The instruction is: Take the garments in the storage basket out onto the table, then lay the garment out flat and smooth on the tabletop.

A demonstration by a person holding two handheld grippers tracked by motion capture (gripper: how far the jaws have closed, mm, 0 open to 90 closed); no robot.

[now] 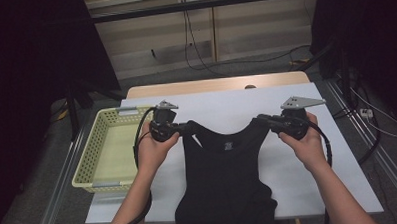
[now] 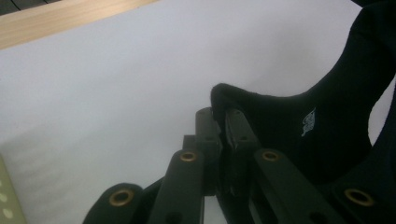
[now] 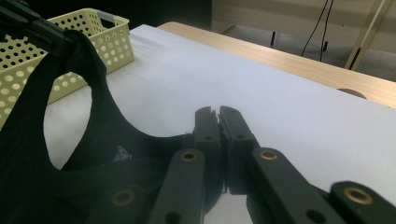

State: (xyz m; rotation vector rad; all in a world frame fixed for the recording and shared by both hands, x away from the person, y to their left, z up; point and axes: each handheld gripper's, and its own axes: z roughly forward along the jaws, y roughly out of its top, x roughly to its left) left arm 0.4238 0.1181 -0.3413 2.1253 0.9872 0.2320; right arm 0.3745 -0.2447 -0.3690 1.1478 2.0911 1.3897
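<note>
Beside a perforated yellow plastic basket (image 1: 107, 145), the left gripper (image 1: 186, 126) and right gripper (image 1: 261, 119) each pinch a shoulder strap of the soft black tank top (image 1: 226, 176), stretched between them over the white table (image 1: 221, 103).

Plain black tank top (image 1: 224, 176) with a small pale mark inside the neckline, lying over a white table cover (image 1: 226, 103) edged by light wood at the far side. Left, a pale yellow basket (image 1: 100, 150), dotted with holes; both grippers black.
</note>
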